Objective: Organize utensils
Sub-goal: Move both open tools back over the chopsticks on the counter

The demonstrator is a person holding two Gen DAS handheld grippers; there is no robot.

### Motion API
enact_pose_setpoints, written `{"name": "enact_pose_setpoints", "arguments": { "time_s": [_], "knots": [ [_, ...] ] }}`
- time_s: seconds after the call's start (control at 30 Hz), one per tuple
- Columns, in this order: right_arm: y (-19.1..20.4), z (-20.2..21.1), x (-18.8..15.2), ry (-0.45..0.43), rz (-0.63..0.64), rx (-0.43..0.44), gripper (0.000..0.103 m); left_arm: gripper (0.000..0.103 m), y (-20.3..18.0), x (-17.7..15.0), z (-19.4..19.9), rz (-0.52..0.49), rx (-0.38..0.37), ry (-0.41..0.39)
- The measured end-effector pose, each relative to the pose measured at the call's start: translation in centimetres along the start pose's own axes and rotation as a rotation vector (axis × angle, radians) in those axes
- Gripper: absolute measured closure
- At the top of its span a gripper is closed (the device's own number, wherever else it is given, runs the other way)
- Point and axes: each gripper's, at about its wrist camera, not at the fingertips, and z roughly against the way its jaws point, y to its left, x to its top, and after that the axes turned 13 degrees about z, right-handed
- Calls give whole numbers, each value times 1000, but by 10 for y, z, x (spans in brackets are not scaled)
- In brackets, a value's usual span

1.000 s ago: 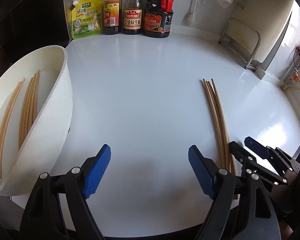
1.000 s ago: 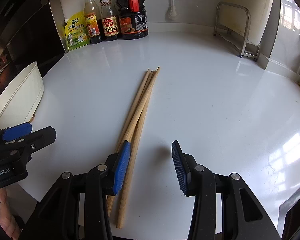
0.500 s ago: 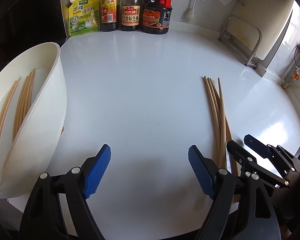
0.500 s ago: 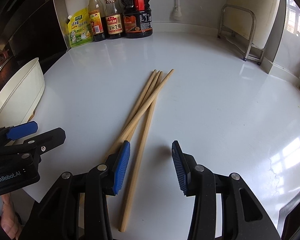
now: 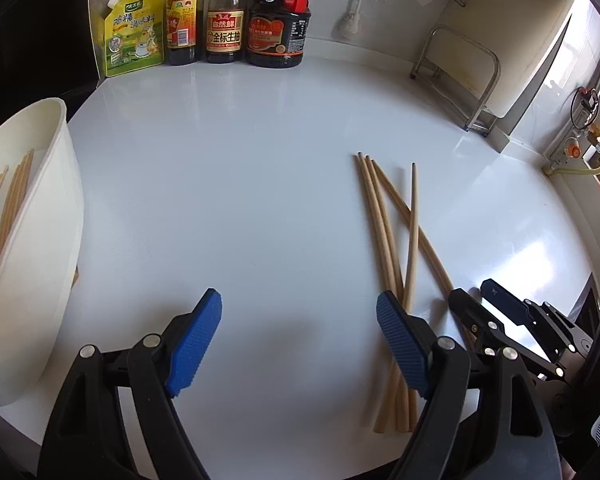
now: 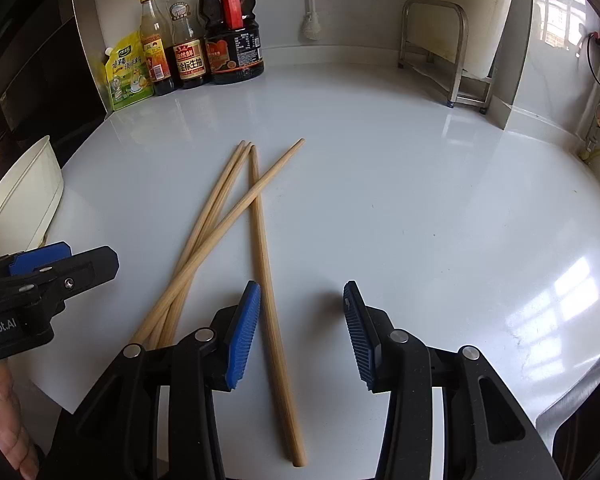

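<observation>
Four loose wooden chopsticks [image 6: 256, 216] lie on the glossy white worktop [image 6: 400, 200], fanned and crossing near their middles, thick ends nearest the cameras. The right gripper [image 6: 302, 332] hovers over those near ends, its fingers [image 6: 244, 332] partly apart and empty; one stick passes between them without touching the pads. The left gripper [image 5: 300, 344] stands wide and empty just left of the bundle. A white container [image 5: 32, 240] at far left already holds several chopsticks.

Handling, judged: the sticks are light, stiff and smooth, apt to roll or skid on the slick surface and hard to lift flat. The thicker end, or a point near mid-length for balance, looks the best place to take hold, singling out the separated stick.
</observation>
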Motion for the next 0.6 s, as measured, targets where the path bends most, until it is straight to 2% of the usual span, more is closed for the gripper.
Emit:
{"name": "enact_pose_setpoints", "arguments": {
  "time_s": [0.37, 0.6],
  "knots": [
    [-14, 5, -5, -21, -43, 56, 61, 25, -11, -3, -11, -14, 30, -3],
    [-19, 6, -6, -31, -66, 87, 61, 25, -21, -1, -17, -26, 11, 7]
  ]
}}
